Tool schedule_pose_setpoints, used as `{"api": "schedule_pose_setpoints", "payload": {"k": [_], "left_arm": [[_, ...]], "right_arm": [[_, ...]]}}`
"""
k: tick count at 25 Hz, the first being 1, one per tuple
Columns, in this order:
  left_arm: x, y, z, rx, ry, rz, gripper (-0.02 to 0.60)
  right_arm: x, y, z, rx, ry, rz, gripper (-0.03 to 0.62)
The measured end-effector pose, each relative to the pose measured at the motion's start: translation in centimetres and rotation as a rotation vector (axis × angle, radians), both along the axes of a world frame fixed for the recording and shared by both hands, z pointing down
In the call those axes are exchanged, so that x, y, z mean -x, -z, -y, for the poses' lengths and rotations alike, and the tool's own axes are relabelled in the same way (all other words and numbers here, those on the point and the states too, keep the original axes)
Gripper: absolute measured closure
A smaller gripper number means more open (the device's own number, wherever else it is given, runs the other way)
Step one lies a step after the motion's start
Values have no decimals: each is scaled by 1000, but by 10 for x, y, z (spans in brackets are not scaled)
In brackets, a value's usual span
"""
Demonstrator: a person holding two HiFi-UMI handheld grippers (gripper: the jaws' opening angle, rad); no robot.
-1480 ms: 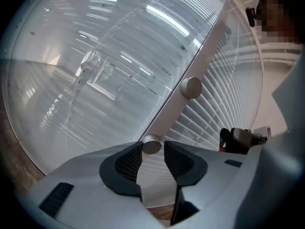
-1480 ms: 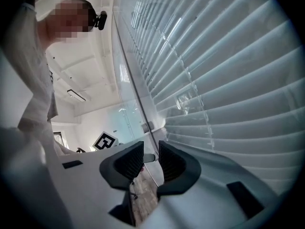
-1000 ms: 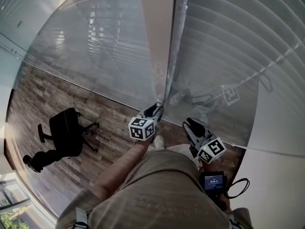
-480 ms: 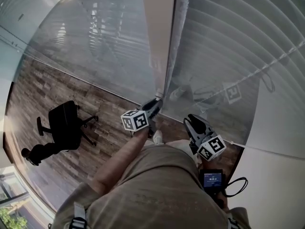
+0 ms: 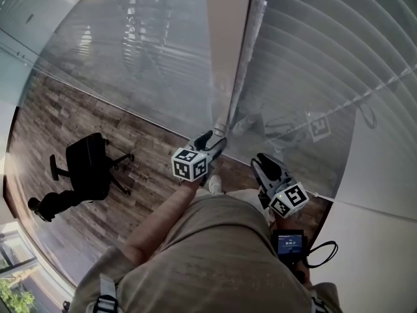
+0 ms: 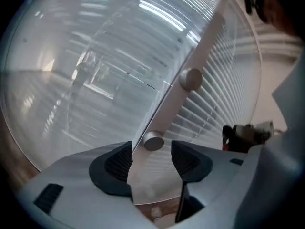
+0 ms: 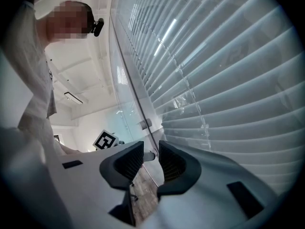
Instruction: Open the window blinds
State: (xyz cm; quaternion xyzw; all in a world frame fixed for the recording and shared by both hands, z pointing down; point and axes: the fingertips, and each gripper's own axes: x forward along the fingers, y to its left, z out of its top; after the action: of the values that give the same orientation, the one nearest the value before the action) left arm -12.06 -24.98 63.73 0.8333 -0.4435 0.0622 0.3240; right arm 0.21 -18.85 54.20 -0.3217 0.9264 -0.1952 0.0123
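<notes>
Glossy glass wall (image 5: 130,64), wood-grain floor (image 5: 58,129), matt blinds (image 5: 313,57)

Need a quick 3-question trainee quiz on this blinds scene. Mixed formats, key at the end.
1. True or false: the white slatted window blinds are pulled fully up, off the glass.
2. What stands on the wood-pattern floor at the head view's left? A) black office chair B) red stool C) cardboard box
3. Fill in: the left tongs are ___ (open/shut).
Key: 1 false, the slats hang across the glass. 2 A. 3 open: the jaws have just been opening, and a pale upright post shows in the gap between them, not gripped.
</notes>
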Motion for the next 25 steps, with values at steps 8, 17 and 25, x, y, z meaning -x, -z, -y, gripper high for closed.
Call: {"api": "schedule_pose_setpoints", "payload": {"k": [8,17,25], "left_arm": [[-2,-1,1,-126,-32,333,443],[-6,-17,-3,9,-1,96,454],[-1,-7,-3,114,17,-133,454]], "right_arm": [[3,-6,-5,21,-6,-6,491],[-8,-21,-11,26,-30,-10,491],[-4,-10,-7,12,-38,-10,491]]}}
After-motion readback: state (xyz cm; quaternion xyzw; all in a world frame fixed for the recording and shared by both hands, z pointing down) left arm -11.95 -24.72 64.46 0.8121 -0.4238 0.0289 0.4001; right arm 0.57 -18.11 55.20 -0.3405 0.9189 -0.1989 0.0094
